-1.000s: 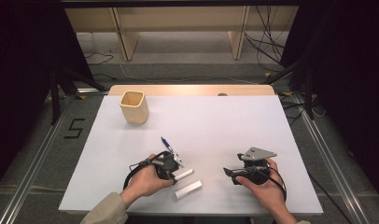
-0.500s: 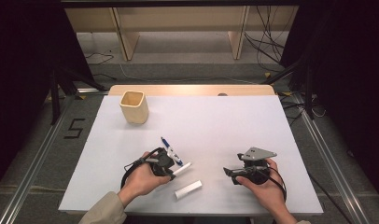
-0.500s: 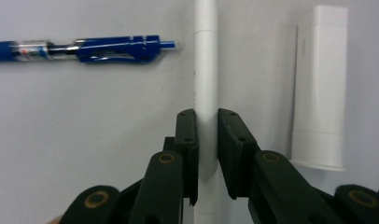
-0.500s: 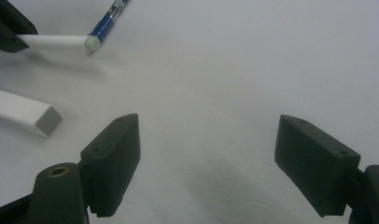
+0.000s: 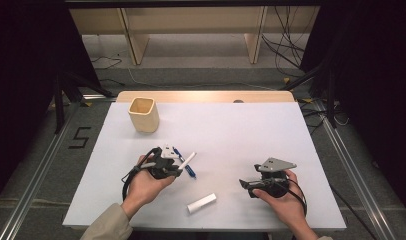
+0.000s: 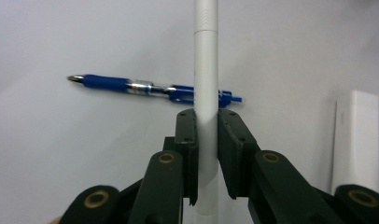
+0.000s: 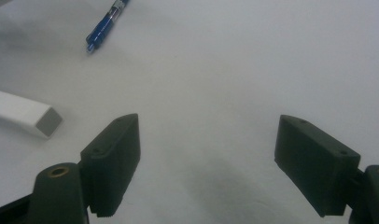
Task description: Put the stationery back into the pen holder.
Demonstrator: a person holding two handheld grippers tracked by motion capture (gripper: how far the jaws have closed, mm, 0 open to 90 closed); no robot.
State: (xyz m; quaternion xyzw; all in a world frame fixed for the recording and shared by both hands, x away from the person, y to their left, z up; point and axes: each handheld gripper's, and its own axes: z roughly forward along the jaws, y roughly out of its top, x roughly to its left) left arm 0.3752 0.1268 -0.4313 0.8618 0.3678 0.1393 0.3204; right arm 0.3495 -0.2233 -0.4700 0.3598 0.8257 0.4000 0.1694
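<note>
White pen (image 6: 206,88) clamped between the jaws of the left gripper (image 5: 173,167), gripped low on its barrel and lifted off the table (image 5: 251,125), tip slanting up and away toward the far side. Pads (image 6: 186,140) pressed flat against both sides of the barrel, closed about as far as the pen allows. Probably meant for the wooden cup (image 5: 144,114), well apart at the far left of the table. Best done by keeping the squeeze steady, raising the pen clear of the blue pen (image 6: 150,87) lying just beyond, then swinging it upright before lowering it through the cup's mouth; a tilted entry could catch the rim or tip the cup. Worth watching for slip, since the barrel looks smooth and round and could roll between the flat pads.

Right gripper (image 5: 251,184) resting low over the table near the front right, jaws spread wide with nothing between them.

Held pen: slim matte cylinder with a seam where cap meets body. Blue pen: glossy plastic with a clear middle section, metal tip and a clip. White block (image 5: 201,202) near the front edge: short, square in section, hard-edged with a grey end face. Cup: pale wood, square with rounded corners, open top. Table: plain, smooth, matte white.
</note>
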